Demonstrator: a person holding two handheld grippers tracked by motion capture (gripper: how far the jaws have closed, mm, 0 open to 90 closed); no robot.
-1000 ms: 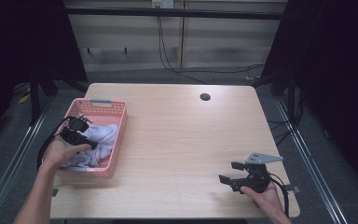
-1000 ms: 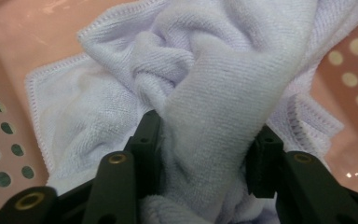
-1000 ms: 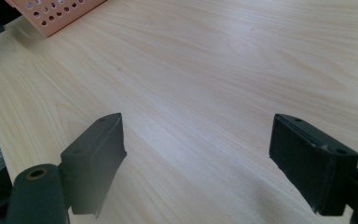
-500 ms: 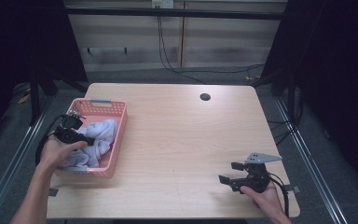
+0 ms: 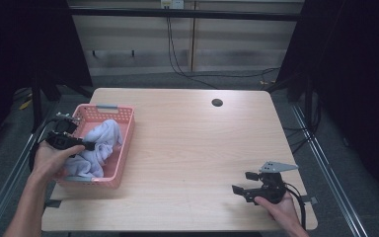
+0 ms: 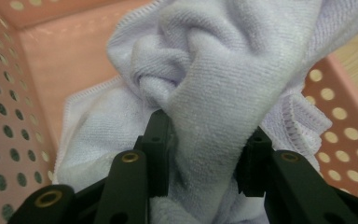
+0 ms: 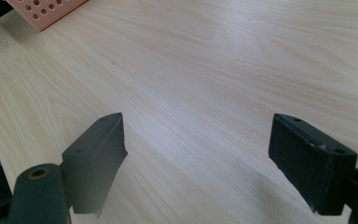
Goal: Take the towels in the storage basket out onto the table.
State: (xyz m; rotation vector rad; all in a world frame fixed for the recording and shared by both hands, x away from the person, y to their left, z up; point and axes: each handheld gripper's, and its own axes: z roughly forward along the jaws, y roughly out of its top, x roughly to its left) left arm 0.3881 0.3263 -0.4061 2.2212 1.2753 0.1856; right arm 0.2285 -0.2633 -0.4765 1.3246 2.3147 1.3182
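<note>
Round dark hole (image 5: pixel 217 102) near table's (image 5: pixel 187 148) far edge.

Three cameras: one fixed overhead, one riding on each gripper.

From the high view I look forward and down over the whole wooden tabletop (image 5: pixel 187 148), with both forearms entering at the bottom edge. My left gripper view sits very close, looking along its own black jaws into the pink perforated basket (image 6: pixel 9 107) at the lavender towel (image 6: pixel 223 93); the high view shows that same basket (image 5: pixel 123 148) and towel (image 5: pixel 101 140) at the tabletop's left side. My right gripper view looks low across bare wood (image 7: pixel 205 70) between its jaws, catching a corner of the basket (image 7: pixel 46 11) at its top left, which it shares with the other two views.
</note>
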